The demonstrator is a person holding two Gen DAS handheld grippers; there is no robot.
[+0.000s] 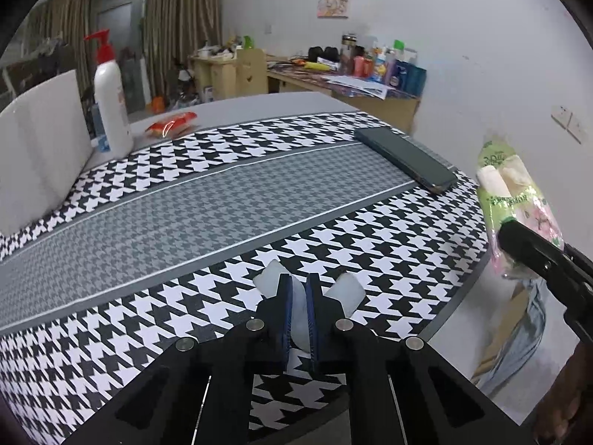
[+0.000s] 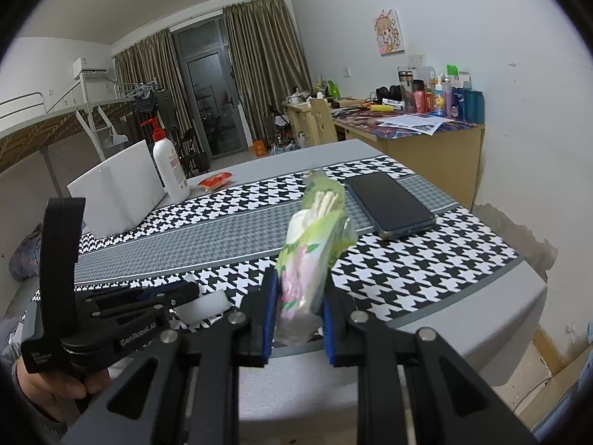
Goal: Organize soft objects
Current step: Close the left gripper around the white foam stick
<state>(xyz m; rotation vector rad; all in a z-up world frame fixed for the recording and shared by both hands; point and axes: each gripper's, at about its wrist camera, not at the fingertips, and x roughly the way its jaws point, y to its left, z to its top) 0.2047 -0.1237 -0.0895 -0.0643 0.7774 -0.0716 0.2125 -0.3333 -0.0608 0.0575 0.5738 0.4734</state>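
My right gripper (image 2: 296,296) is shut on a green and pink tissue pack (image 2: 315,244) and holds it upright above the front of the table. The pack also shows at the right edge of the left wrist view (image 1: 511,200), clamped in the right gripper (image 1: 519,237). My left gripper (image 1: 299,296) hovers low over the houndstooth cloth (image 1: 222,185) near the table's front edge, its blue pads nearly together with nothing between them. It shows from the side in the right wrist view (image 2: 185,291). A red snack packet (image 1: 170,124) lies at the far left of the table.
A dark phone (image 1: 404,157) lies on the cloth at the far right. A white pump bottle (image 1: 111,104) and a white box (image 1: 40,148) stand at the left. A cluttered wooden desk (image 2: 426,133) is behind the table, by the wall.
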